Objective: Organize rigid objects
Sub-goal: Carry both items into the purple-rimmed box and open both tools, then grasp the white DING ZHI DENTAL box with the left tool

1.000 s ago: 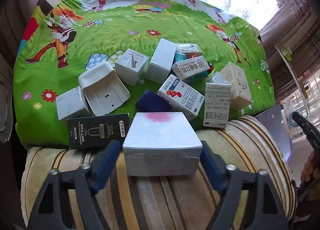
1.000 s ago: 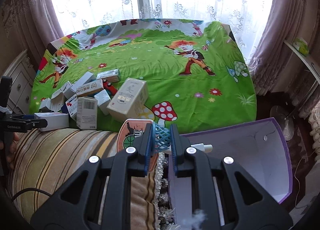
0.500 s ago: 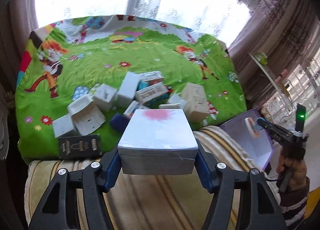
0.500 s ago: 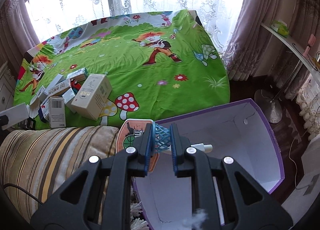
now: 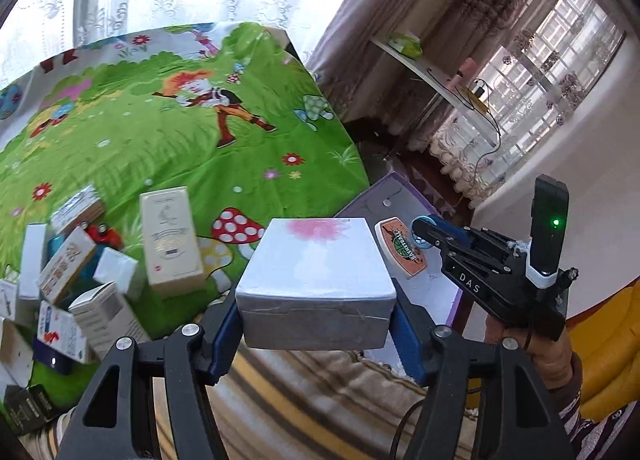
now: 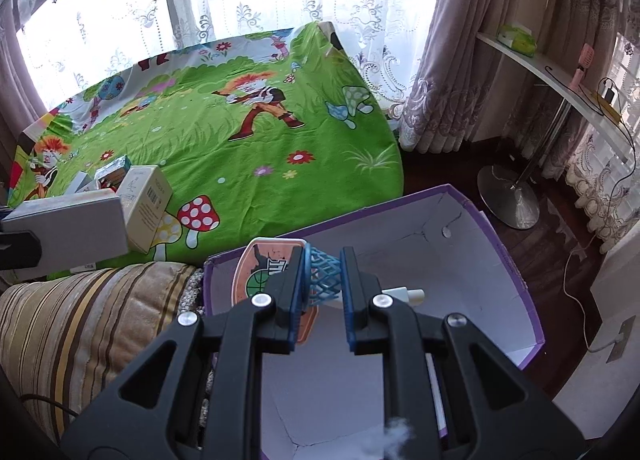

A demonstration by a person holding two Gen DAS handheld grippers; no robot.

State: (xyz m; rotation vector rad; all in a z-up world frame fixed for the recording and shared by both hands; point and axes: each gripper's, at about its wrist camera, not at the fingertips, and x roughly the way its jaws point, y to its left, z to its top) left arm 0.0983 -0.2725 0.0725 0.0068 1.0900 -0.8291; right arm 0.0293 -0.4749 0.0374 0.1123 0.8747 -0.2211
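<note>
1. Carrying the grey box [image 5: 314, 280] in my left gripper [image 5: 316, 316], fingers clamped on its two sides, I have swung it off the striped cushion [image 5: 304, 392] and away from the box pile [image 5: 80, 280], toward the purple bin [image 6: 516, 260].
2. My right gripper [image 6: 323, 284] stays pinched on the blue net of the mini basketball hoop [image 6: 264, 272], now held over the bin's open interior.
3. Judgement: both items are near release.
4. Clearance: the bin's near rim lies between the cushion and the bin floor. My right gripper occupies the bin's left side; the right side is free.
</note>
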